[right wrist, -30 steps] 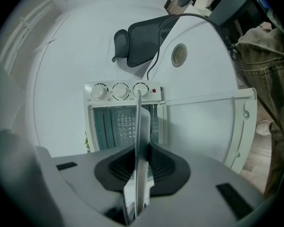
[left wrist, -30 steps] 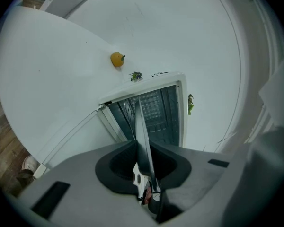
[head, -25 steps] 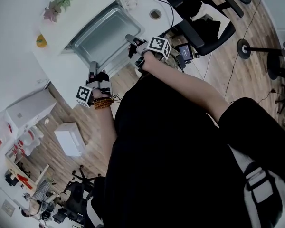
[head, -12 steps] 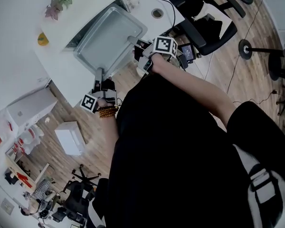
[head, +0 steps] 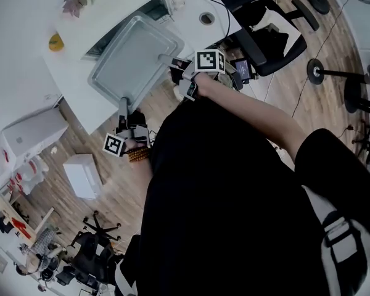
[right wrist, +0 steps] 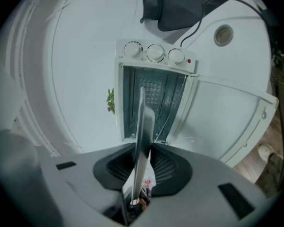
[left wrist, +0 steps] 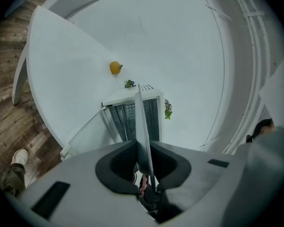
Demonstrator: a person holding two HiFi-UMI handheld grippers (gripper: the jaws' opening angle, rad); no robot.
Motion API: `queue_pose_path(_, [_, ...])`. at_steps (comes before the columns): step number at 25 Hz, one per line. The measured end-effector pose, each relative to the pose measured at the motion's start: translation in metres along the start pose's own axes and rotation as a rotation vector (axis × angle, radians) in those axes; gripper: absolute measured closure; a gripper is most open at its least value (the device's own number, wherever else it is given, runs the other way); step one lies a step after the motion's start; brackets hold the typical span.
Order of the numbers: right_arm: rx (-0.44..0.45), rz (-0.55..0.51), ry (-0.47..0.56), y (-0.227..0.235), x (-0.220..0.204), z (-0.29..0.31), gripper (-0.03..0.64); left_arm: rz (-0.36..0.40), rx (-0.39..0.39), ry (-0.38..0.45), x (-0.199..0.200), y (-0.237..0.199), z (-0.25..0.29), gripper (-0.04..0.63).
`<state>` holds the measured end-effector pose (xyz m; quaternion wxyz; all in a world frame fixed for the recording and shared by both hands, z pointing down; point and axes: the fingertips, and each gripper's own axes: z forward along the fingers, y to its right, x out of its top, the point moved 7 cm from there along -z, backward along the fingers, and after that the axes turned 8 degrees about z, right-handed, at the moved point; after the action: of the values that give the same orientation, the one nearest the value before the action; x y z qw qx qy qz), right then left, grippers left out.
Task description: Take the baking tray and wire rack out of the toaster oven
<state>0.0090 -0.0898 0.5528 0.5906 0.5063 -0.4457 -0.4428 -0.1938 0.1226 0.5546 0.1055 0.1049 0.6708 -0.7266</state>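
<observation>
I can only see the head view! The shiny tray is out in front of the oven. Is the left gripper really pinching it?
Observer: Yes. The left gripper view shows the left gripper with its jaws closed on the rim of the baking tray, seen edge-on.
Operator: What about the other one?
Observer: The right gripper has the tray's rim between its jaws too. They have just been opening a little, but they touch the rim on both sides.
Operator: Is anything left inside?
Observer: The right gripper view looks into the open toaster oven. Thin wire bars show in there, most likely the wire rack, not yet taken out.
</observation>
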Motion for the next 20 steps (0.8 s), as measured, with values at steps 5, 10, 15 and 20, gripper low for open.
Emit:
queue_pose_path(5, [-0.057,-0.167,-0.147,-0.004,-0.013,0.013,0.492,-0.021,0.015,0.042,0.008,0.0,-0.019,0.529])
queue_pose_path(10, [-0.091,-0.297,-0.272,-0.005,-0.028,0.02,0.469,-0.033,0.034,0.089,0.01,-0.006,-0.037,0.529])
queue_pose_path(15, [-0.101,-0.38,-0.356,-0.006,-0.043,0.028,0.445,-0.041,0.021,0.134,0.013,-0.008,-0.055,0.528])
queue_pose_path(20, [-0.072,-0.457,-0.425,-0.008,-0.049,0.031,0.419,-0.043,0.036,0.211,0.012,-0.011,-0.074,0.528])
